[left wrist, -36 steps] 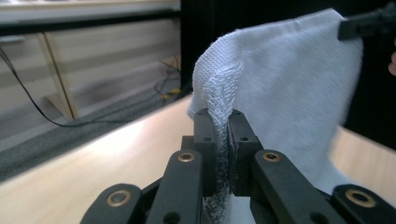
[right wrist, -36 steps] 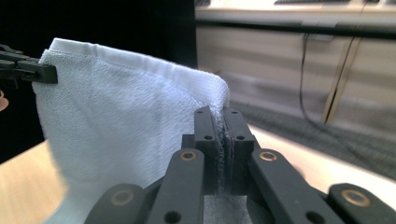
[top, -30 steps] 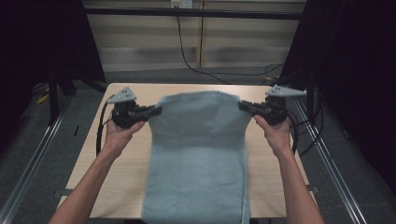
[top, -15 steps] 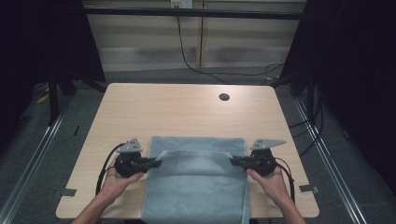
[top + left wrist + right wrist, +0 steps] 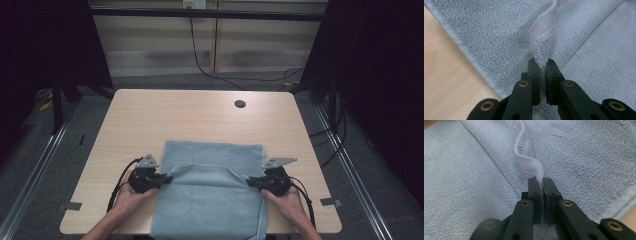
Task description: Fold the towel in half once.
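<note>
The light wooden table (image 5: pixel 165 115) has a small dark round hole (image 5: pixel 240 104) near its far edge. Behind the table, a black cable (image 5: pixel 210 70) hangs down the pale wall.

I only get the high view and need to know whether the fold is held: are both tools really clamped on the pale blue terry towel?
Observer: Yes. The left tool pinches the woven hem band of the pale blue terry towel between shut jaws.
Operator: And the right?
Observer: The right tool is shut on the hem too; the band curls up in a wave beyond its tips.
Operator: Anything under the left one?
Observer: Towel lies beneath it, with the light wooden table bare beside.
</note>
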`<action>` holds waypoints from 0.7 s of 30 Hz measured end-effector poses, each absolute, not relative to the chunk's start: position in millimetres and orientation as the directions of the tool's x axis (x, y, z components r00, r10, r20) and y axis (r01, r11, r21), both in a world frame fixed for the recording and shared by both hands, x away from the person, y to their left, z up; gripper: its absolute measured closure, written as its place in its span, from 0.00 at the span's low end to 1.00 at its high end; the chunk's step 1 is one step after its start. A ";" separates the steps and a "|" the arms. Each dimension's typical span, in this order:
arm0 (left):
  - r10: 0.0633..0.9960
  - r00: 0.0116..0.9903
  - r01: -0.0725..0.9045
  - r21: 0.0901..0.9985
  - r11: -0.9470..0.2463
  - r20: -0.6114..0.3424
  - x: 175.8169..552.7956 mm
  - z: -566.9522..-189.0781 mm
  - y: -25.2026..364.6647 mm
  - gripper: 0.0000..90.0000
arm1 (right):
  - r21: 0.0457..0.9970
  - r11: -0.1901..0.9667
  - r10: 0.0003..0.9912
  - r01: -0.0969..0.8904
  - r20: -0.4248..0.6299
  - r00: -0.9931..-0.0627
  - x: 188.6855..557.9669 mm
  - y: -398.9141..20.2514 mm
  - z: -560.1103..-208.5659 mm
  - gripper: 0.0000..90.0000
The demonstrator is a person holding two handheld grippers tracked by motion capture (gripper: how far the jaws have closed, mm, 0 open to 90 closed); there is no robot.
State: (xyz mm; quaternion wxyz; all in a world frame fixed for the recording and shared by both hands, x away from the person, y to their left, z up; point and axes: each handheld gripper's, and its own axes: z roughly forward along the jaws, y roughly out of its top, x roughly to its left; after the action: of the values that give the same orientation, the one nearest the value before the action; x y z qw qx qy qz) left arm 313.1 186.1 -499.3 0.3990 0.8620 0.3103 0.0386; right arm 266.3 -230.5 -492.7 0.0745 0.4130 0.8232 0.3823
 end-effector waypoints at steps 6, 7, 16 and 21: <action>0.621 0.766 0.529 0.714 -0.459 -0.168 348.5 -500.6 186.1 0.94 | 0.696 0.357 0.755 0.623 0.178 -0.632 293.9 -226.0 -493.8 0.97; 0.621 0.766 0.529 0.714 -0.459 -0.168 348.5 -500.6 186.1 0.94 | 0.698 0.353 0.758 0.623 0.177 -0.628 297.6 -225.5 -494.4 0.96; 0.709 0.690 0.568 0.715 -0.406 -0.145 396.0 -501.6 186.1 0.94 | 0.695 0.355 0.780 0.626 0.148 -0.608 336.5 -211.6 -494.4 0.96; 0.725 0.672 0.580 0.714 -0.393 -0.147 410.1 -501.8 184.5 0.94 | 0.696 0.346 0.793 0.630 0.143 -0.592 357.0 -208.9 -495.0 0.97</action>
State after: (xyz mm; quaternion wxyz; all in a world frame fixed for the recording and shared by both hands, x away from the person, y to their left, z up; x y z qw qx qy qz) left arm 410.1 184.5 -501.8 0.3856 0.8292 0.3936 0.0944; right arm 357.0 -208.9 -495.0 0.1106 0.4376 0.8127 0.3684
